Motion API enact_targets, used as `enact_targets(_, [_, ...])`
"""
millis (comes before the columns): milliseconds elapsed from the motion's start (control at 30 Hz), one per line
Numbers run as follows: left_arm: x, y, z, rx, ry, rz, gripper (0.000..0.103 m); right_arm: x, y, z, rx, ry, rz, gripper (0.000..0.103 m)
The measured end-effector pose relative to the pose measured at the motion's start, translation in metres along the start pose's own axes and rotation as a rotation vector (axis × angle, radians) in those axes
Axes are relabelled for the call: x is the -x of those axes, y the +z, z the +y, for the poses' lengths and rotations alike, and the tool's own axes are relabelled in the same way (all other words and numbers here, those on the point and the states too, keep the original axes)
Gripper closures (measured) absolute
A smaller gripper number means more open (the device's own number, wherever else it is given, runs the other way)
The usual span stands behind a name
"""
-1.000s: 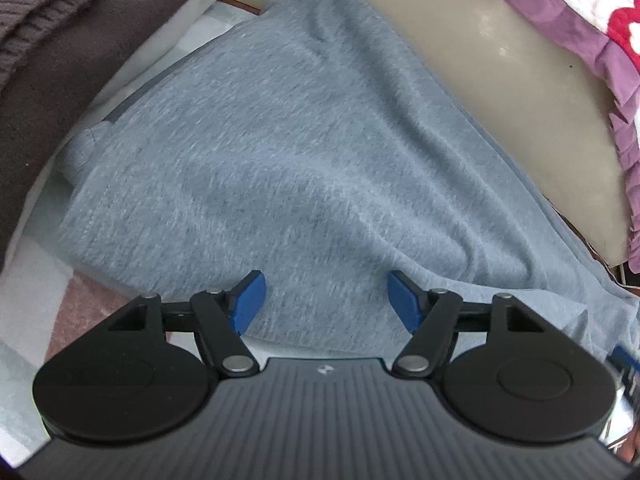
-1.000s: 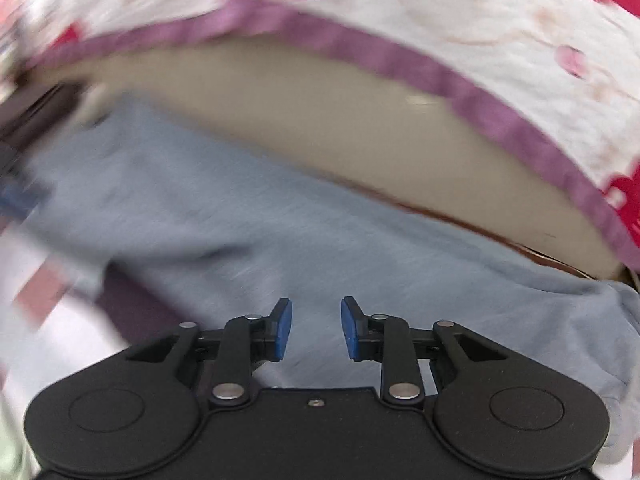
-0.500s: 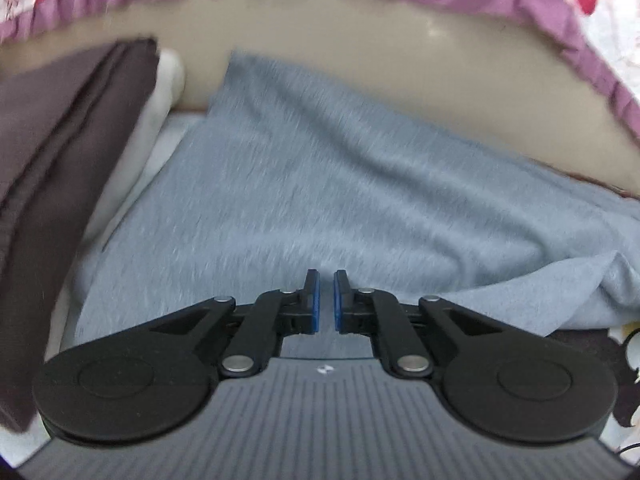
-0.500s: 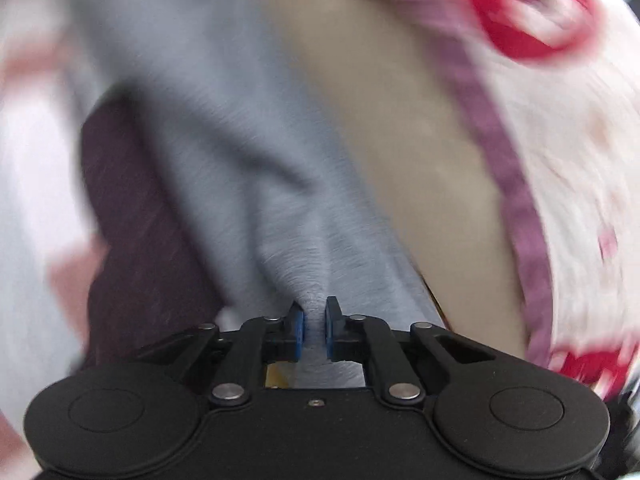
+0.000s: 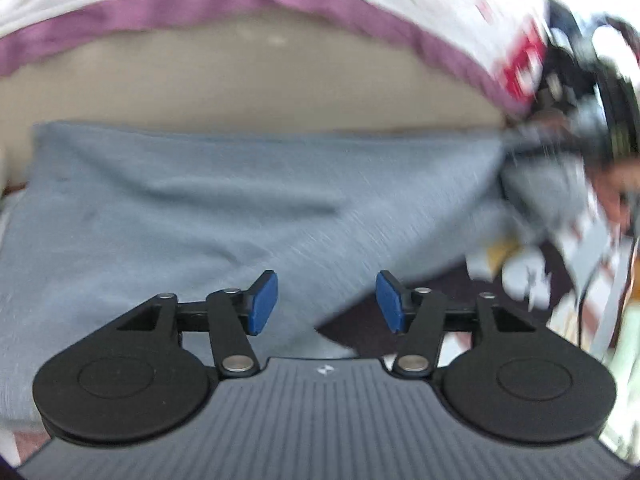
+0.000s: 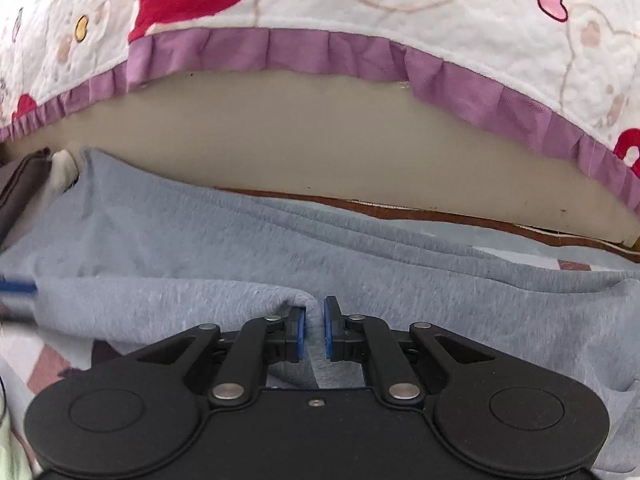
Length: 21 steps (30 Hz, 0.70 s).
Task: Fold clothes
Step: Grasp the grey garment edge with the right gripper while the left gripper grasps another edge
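A grey knit garment (image 5: 224,216) lies spread across the surface below a beige panel. My left gripper (image 5: 326,306) hovers over its near edge with the jaws opening; nothing is pinched between the blue pads. At the blurred right of the left wrist view, the other gripper (image 5: 560,128) pulls a corner of the cloth. In the right wrist view the grey garment (image 6: 280,248) shows long folds, and my right gripper (image 6: 314,330) is shut on a raised fold of it, cloth pressed between the blue pads.
A white quilt with red prints and a purple frill (image 6: 340,56) hangs over the beige panel (image 6: 320,148). Folded dark brown clothes (image 6: 22,184) lie at the far left. A dark maroon cloth (image 5: 372,332) lies under the grey garment's near edge.
The left gripper shut briefly, then opened and swung right along the garment. The right gripper closed on a fold of grey cloth and has kept hold of it while its view swung round.
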<state>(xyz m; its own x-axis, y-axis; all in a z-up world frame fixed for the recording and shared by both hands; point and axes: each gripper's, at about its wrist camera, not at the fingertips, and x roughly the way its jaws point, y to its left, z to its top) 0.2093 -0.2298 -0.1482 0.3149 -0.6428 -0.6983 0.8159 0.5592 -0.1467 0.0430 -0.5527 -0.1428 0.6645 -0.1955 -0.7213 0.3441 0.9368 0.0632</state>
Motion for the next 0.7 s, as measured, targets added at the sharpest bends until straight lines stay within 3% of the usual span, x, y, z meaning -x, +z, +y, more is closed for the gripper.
enact_targets(167, [-0.032,-0.013,-0.032,-0.221,0.185,0.096,0.039,0.007,0.001,0.003,0.0,0.015,-0.03,0.094])
enact_targets(333, [-0.037,-0.02,-0.017,-0.331,0.46,0.15,0.043,0.007,0.002,-0.002,0.019,0.001,-0.029,0.094])
enact_targets(467, [-0.013,-0.009,0.03,-0.149,0.577,0.124,0.045,0.01,0.0,0.0,0.051,-0.006,-0.03,0.094])
enact_targets(567, [0.0,-0.007,0.064,-0.012,0.63,0.083,0.056,0.013,-0.004,0.001,0.059,-0.007,-0.03,0.094])
enact_targets(700, [0.011,-0.011,0.102,0.147,0.677,0.031,0.052,0.012,-0.008,0.003,0.095,-0.017,0.005,0.094])
